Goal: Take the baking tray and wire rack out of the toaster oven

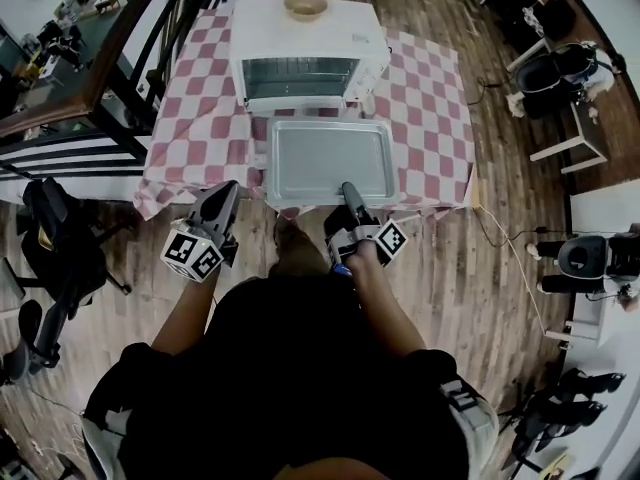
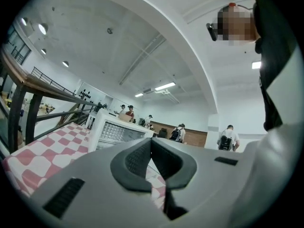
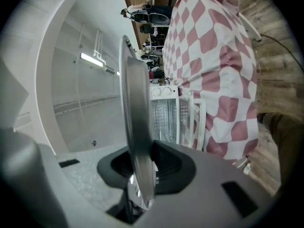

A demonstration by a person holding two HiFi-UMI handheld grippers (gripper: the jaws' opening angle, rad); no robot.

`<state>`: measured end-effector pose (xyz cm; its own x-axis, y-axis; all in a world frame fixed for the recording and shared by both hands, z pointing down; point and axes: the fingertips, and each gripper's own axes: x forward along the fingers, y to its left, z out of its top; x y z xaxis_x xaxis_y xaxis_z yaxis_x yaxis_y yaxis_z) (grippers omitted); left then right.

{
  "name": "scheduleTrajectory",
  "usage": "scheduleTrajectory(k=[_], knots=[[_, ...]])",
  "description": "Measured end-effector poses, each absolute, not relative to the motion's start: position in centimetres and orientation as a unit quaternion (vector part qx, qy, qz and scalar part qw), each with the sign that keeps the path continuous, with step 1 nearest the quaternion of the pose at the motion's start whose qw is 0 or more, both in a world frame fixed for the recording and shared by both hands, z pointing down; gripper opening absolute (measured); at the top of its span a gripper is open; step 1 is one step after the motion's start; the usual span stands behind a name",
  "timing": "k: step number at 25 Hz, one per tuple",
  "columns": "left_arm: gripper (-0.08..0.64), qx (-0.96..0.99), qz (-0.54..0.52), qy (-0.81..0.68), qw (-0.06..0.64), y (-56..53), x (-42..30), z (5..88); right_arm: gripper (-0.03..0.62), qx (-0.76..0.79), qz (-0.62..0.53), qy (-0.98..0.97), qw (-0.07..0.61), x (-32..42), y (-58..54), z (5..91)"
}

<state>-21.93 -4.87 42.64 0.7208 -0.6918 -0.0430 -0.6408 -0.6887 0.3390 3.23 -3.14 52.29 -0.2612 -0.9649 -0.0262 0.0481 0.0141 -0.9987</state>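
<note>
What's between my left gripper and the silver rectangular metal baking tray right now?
Only bare red-and-white checked tablecloth lies between the left gripper and the silver rectangular metal baking tray; the head view shows it.

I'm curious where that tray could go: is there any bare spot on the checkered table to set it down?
Yes: bare checkered cloth left of the toaster oven, and another patch on its right. The middle is crowded: the oven's open door and the baking tray in the right gripper fill it.
</note>
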Motion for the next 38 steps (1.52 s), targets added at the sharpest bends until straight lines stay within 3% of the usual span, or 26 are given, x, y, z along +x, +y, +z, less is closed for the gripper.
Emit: scheduleTrajectory(k=[9,23,38], knots=[[-0.009,0.935,-0.075,-0.309,0.157,-4.1,-16.3,42.6,0.077,-0.453,-0.52,0.537,0.486,10.0,2.7,50.8],[-0.009,0.966,-0.036,-0.213,0.144,-6.5,-1.0,42.5,0.077,-0.513,-0.452,0.481,0.549,25.1,8.1,50.7],[-0.009,0.957,0.003,-0.244,0.159,-16.1,14.7,44.8,0.078,-0.5,-0.471,0.495,0.532,41.9,-4.9,53.0]])
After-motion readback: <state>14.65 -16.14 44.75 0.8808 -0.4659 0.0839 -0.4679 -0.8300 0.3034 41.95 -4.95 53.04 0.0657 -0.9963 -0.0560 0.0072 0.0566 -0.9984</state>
